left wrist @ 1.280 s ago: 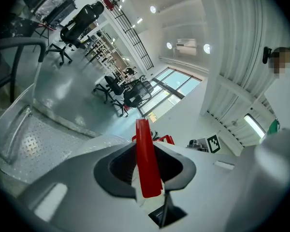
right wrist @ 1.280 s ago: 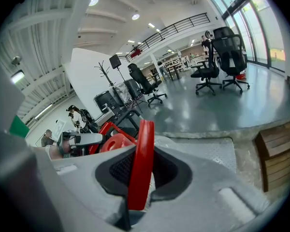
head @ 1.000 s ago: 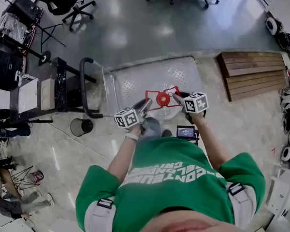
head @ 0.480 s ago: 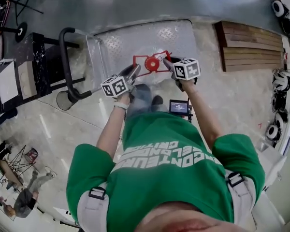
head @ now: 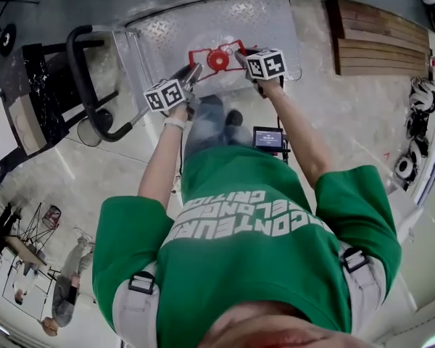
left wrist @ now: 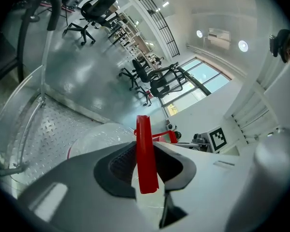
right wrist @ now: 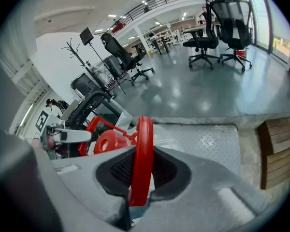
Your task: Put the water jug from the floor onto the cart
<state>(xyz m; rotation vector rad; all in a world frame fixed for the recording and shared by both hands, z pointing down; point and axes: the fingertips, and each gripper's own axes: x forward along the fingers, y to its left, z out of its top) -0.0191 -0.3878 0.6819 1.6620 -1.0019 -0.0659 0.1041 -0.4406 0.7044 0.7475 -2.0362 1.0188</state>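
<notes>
Over the cart deck (head: 275,20) the water jug (head: 217,60) has sunk, nearly placed; left gripper (head: 192,73) clamps its handle (left wrist: 146,158), right gripper (head: 241,55) closing tighter.

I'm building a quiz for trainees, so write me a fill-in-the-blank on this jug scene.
The jug has a cap coloured ____. The left gripper is shut on the jug's red ____. The cart has a push bar coloured ____. In the head view, the pallet right of the cart is made of ____.
Missing words: red; handle; black; wood.
</notes>
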